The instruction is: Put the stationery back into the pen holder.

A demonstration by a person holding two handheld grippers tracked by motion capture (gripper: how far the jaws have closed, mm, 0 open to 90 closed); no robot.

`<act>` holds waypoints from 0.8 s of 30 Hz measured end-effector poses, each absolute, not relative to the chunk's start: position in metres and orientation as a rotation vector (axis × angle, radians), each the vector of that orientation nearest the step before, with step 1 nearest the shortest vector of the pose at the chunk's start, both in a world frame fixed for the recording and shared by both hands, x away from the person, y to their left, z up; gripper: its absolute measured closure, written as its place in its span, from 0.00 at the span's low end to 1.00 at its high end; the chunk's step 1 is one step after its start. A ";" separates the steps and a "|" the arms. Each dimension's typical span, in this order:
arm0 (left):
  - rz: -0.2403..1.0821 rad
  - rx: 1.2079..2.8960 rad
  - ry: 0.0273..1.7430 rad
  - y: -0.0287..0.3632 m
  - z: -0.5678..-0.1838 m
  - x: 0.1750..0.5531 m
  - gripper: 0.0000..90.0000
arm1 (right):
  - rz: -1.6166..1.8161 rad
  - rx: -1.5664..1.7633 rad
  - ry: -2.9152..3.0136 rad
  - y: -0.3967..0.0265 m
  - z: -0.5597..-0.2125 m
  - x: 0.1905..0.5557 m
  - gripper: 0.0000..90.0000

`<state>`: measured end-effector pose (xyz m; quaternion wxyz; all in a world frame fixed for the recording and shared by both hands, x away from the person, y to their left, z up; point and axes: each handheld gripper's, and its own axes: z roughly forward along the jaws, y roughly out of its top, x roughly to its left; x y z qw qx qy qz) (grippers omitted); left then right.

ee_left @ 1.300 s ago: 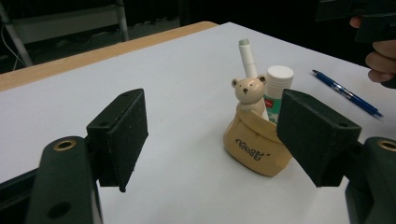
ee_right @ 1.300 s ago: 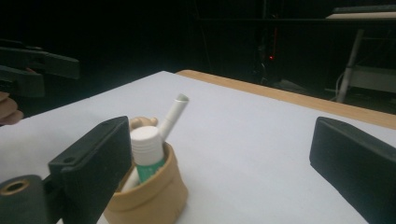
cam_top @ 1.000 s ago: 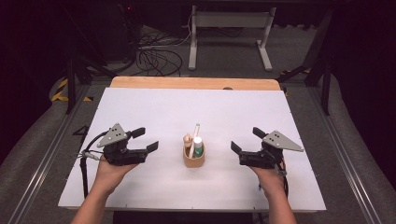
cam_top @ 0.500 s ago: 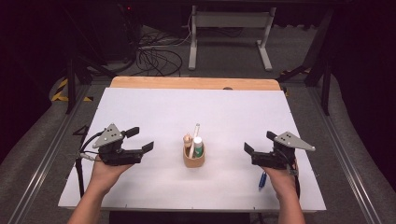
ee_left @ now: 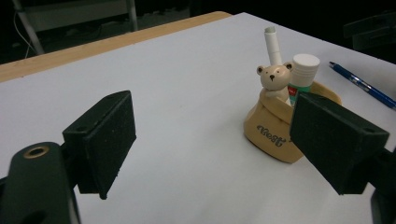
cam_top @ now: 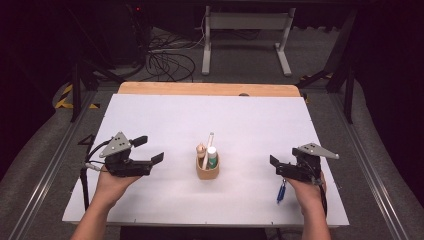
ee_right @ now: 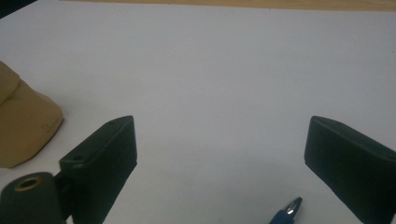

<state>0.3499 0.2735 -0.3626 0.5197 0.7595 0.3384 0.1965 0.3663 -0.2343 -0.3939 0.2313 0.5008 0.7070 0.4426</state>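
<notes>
A tan holder [cam_top: 207,171] with a small bear figure [ee_left: 273,77] stands mid-table, with a white stick [cam_top: 207,149] and a white-capped glue stick [cam_top: 212,157] inside. My left gripper [cam_top: 150,149] hovers left of it, open, its jaws having just widened around nothing; the holder [ee_left: 273,133] lies beyond them. My right gripper [cam_top: 276,166] is to the holder's right, open, its jaws having just narrowed a little. A blue pen [cam_top: 281,191] lies on the table under that hand; its tip [ee_right: 286,213] shows low between the jaws, untouched.
The white table top [cam_top: 250,120] has a wooden strip [cam_top: 210,89] along its far edge. Beyond it stand a metal frame [cam_top: 245,35] and loose cables [cam_top: 167,60] on the floor. Metal rails [cam_top: 372,180] run along both sides.
My right hand has drawn away to the right and slightly down toward the near edge, uncovering the blue pen on the table. The left hand has stayed about where it was.
</notes>
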 end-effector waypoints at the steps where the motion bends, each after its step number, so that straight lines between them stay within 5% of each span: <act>1: 0.473 1.820 0.813 0.274 -0.363 0.350 0.17 | 1.207 1.389 1.944 -0.235 -0.394 0.366 0.15; 24: 0.487 1.811 0.817 0.269 -0.359 0.355 0.18 | 0.851 1.582 2.034 -0.244 -0.412 0.368 0.56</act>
